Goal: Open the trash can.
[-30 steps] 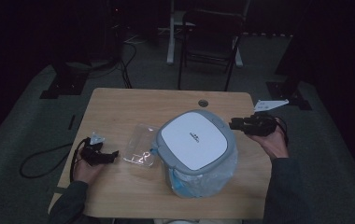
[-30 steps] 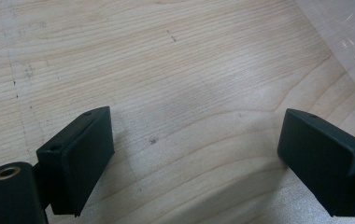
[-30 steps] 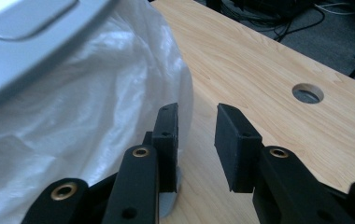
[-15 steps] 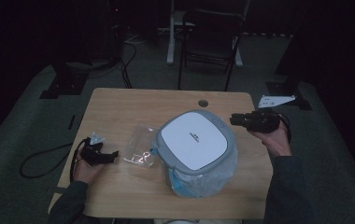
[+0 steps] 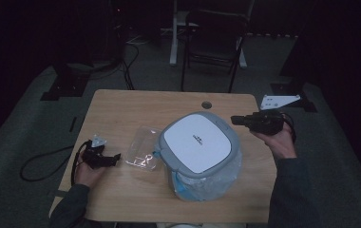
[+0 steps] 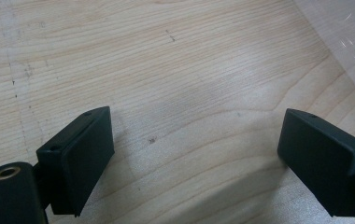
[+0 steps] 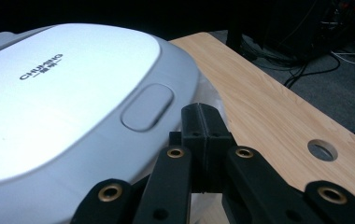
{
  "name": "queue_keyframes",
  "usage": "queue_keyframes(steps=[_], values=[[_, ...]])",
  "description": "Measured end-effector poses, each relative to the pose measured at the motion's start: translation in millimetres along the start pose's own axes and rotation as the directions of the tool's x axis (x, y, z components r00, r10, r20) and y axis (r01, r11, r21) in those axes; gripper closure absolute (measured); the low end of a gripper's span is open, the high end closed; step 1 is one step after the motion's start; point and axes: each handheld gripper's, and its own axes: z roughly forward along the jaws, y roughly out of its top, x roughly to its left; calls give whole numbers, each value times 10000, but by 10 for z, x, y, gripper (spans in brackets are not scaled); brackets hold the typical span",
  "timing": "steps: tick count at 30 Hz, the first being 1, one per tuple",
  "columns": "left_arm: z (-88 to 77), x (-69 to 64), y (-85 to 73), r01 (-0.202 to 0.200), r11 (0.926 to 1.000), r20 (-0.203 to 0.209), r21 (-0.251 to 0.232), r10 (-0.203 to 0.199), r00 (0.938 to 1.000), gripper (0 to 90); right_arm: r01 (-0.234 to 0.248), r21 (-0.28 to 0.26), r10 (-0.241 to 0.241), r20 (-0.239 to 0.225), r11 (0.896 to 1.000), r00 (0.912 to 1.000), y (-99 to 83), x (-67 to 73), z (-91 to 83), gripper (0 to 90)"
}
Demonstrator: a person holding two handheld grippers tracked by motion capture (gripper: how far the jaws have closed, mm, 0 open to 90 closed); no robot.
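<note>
My right gripper (image 7: 202,140) has its jaws pressed flat together on nothing, tips just short of the cooker (image 5: 199,142) and aimed at the oval button (image 7: 146,106) ahead of them, which I judge suits a poke at the lid release rather than a grasp. My left gripper (image 6: 203,158) rests low over bare table (image 6: 166,70) with jaws spread wide. The clear bag (image 5: 143,151) lies just beyond its tips; in the dim high view I cannot tell its contents.

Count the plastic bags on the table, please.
2. One flat clear bag lies between the left tongs and the cooker; another bag wraps the cooker's lower body. More may be hidden behind it.
</note>
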Motion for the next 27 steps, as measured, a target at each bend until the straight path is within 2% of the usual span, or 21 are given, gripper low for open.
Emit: queue_keyframes(steps=[6,8,9,11,15,17,27], values=[[-1,-1,0,-5,10000,7,-1,5,10000,115,349,-133,-354,-451,9993,9984,88,109,78,900],[0,-1,-1,-6,10000,5,-3,6,10000,115,349,-133,-354,-451,9993,9984,88,109,78,900],[-1,-2,-1,-7,10000,8,-5,7,10000,115,400,-200,-414,-739,9990,9964,112,141,110,900],[-1,-2,-1,-7,10000,7,-6,7,10000,116,487,-171,-500,-857,9987,9951,121,155,133,900],[-1,-3,-2,-2,10000,7,-5,2,10000,116,443,-187,-460,-1051,9988,9934,115,160,161,900],[-1,-6,-3,8,10000,7,-14,-8,10000,116,242,-329,-279,-1199,9992,9924,89,137,164,900],[-4,-10,-5,-13,10000,8,-3,13,10000,115,106,-411,-159,-1290,9991,9915,60,116,164,900]])
